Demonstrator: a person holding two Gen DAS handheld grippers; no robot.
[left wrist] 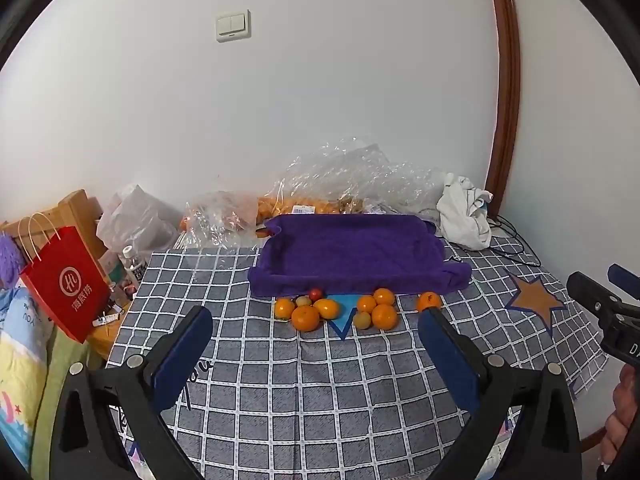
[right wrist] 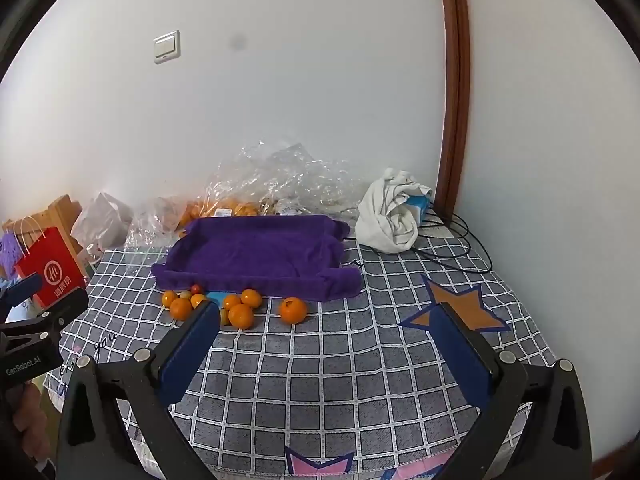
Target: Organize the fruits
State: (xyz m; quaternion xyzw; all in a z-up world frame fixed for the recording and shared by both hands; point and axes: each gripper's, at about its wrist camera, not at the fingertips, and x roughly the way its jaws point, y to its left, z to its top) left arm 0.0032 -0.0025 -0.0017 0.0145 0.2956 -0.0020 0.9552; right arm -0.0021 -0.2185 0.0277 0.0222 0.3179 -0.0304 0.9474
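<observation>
A purple towel-lined tray [left wrist: 352,254] [right wrist: 256,256] lies on the checked cloth near the wall, with nothing in it. In front of it lie several oranges [left wrist: 306,318] [right wrist: 241,316], one apart to the right [left wrist: 429,301] [right wrist: 293,310], plus small yellowish fruits [left wrist: 363,319] and a small red one [left wrist: 315,294] [right wrist: 196,289]. My left gripper [left wrist: 318,320] is open and empty, above the cloth short of the fruit. My right gripper [right wrist: 326,316] is open and empty, to the right of the left one.
Clear plastic bags [left wrist: 352,180] [right wrist: 272,176] holding more oranges sit behind the tray. A white cloth [left wrist: 464,212] [right wrist: 390,216] and black cables [right wrist: 460,240] lie at the back right. A red paper bag [left wrist: 66,284] [right wrist: 50,276] and a bottle [left wrist: 132,264] stand at the left edge.
</observation>
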